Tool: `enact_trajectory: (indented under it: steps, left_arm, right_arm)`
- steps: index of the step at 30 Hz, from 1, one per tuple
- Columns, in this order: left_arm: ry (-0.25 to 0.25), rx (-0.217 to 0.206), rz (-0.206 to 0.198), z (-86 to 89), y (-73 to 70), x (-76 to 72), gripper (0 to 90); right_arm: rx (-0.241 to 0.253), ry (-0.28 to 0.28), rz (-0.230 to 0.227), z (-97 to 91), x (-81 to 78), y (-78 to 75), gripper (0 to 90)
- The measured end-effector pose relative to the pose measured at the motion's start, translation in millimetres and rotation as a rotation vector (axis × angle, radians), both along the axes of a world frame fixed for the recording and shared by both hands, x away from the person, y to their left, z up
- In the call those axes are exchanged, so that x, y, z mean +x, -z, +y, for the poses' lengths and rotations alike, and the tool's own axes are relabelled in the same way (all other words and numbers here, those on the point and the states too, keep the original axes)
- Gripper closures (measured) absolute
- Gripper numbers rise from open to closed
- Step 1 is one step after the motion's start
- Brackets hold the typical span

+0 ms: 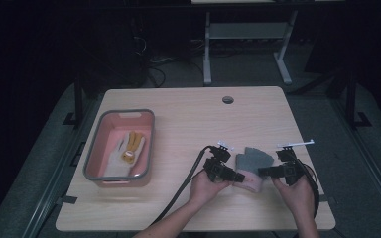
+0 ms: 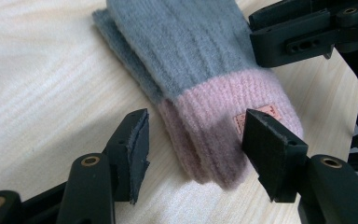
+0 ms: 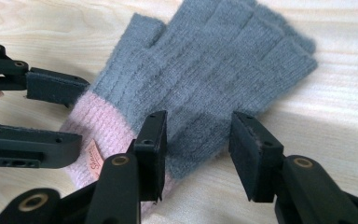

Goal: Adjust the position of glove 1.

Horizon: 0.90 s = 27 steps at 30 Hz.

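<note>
We hold the left gripper (image 2: 193, 156) half-open astride the glove's (image 2: 200, 70) pink cuff and the right gripper (image 3: 196, 156) half-open over its grey side edge, the glove lying lengthwise away across the tabletop (image 1: 188, 119).

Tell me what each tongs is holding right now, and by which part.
Nothing is held. The left tongs stand open around the pink cuff of the glove; the right tongs stand open over its grey edge, pads not pressing.
</note>
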State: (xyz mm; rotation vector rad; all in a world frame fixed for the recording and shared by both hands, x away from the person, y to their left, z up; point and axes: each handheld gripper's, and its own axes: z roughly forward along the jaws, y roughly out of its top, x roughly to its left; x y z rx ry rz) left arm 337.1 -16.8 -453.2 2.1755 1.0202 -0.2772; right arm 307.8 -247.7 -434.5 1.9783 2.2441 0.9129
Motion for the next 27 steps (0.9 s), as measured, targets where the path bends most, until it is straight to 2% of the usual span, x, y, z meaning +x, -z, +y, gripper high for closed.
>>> enact_trajectory:
  steps: [10, 17, 22, 27]
  left_arm:
    - [0.006, -0.006, 0.039, -0.9, 5.0, 2.7, 44.4]
    - [0.009, -0.003, 0.04, -0.9, 5.2, 2.6, 44.9]
    - [-0.002, 0.001, 0.022, -1.9, 5.3, 1.6, 43.1]
    - [0.01, -0.021, 0.06, -1.9, 6.9, 3.7, 48.6]
  right_arm:
    - [0.086, 0.03, 0.047, -9.6, 3.2, 11.1, 51.5]
    - [0.116, 0.04, 0.066, -14.2, 3.6, 15.4, 49.2]
    - [0.144, 0.055, 0.077, -15.3, 4.5, 20.3, 48.2]
    - [0.169, 0.065, 0.066, -13.4, 4.4, 22.1, 49.4]
